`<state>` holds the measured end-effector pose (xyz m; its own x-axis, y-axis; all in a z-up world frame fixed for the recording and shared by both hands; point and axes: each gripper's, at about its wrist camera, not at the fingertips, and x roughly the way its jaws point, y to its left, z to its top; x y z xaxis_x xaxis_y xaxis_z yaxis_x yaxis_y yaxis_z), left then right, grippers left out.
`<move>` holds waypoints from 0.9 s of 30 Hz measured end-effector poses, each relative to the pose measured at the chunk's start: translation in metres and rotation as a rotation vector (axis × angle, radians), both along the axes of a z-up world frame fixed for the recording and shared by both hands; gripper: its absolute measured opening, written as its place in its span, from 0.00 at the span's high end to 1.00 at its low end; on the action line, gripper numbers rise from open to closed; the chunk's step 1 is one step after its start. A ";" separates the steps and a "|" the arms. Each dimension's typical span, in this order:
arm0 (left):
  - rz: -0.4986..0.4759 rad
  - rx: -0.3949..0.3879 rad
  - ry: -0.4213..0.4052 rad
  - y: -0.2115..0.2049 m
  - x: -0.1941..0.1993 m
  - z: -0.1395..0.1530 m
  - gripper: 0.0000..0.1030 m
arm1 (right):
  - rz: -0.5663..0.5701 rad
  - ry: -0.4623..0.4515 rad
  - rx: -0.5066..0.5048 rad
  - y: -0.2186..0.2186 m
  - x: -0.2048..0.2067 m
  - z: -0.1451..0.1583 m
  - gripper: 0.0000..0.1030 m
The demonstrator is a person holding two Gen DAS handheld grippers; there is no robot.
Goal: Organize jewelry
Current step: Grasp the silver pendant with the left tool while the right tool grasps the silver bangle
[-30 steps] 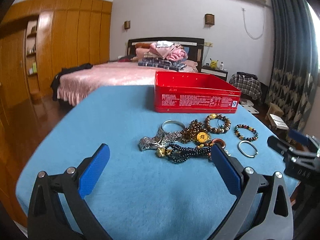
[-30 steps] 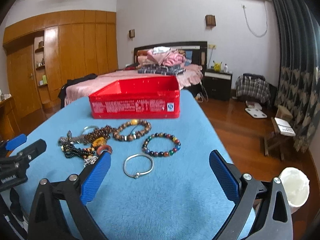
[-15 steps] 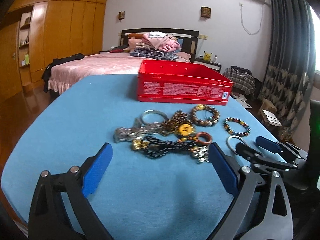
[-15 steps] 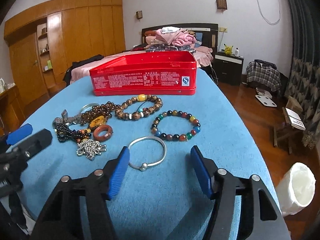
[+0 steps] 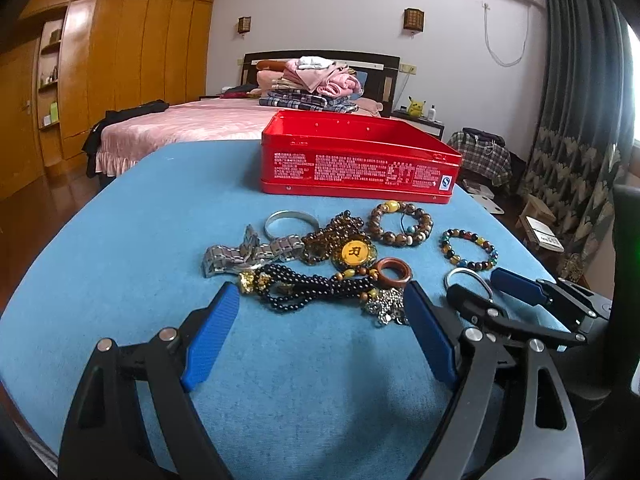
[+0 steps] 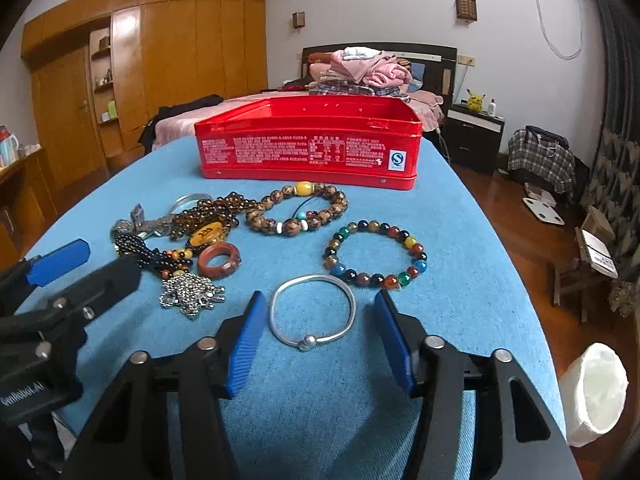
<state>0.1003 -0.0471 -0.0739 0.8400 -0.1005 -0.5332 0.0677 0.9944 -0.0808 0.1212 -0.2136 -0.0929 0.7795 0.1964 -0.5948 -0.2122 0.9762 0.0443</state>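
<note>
Both grippers have dropped closer to the blue tablecloth than they were a second ago, and both are narrowing. The bigger change is on the right: the right gripper, which stood wide open and well short of the jewelry, has come forward so that its blue pads now sit on either side of the silver bangle at the lower middle of the right wrist view. Its jaws are closing, but a gap shows on each side of the bangle, so nothing is gripped yet. The left gripper is also closing, more slowly; its pads frame the near edge of the tangled pile at the centre of the left wrist view, where the black bead string and the small silver chain lie, and they press on nothing. The red tin stands open at the top middle, beyond all the pieces, and looks like the place they should go. The colourful bead bracelet and the brown bead bracelet lie untouched between bangle and tin. I judge that sorting has barely begun, with the bangle likely the first piece to be lifted.
</note>
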 end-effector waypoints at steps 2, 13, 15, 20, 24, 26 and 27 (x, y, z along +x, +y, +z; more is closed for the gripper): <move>-0.003 0.004 0.003 -0.002 0.000 -0.001 0.21 | 0.013 0.003 0.008 0.000 0.000 0.000 0.56; -0.017 -0.021 0.032 -0.033 0.007 -0.012 0.27 | -0.070 0.009 0.038 -0.032 -0.007 0.004 0.57; -0.016 -0.018 0.042 -0.039 0.009 -0.016 0.31 | -0.080 0.006 0.045 -0.038 -0.009 0.004 0.57; 0.016 -0.013 0.050 -0.042 0.014 -0.019 0.39 | -0.105 0.002 0.058 -0.049 -0.010 0.003 0.57; 0.045 0.045 0.077 -0.050 0.020 -0.020 0.43 | -0.106 -0.005 0.046 -0.047 -0.011 0.002 0.57; 0.049 0.056 0.080 -0.053 0.021 -0.020 0.49 | -0.109 -0.006 0.053 -0.047 -0.011 0.001 0.57; 0.049 0.050 0.080 -0.052 0.021 -0.020 0.55 | -0.109 -0.006 0.052 -0.046 -0.010 0.000 0.57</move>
<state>0.1216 -0.0994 -0.0937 0.7977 -0.0317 -0.6022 0.0142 0.9993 -0.0337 0.1110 -0.2600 -0.0925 0.8016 0.1407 -0.5811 -0.1053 0.9899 0.0945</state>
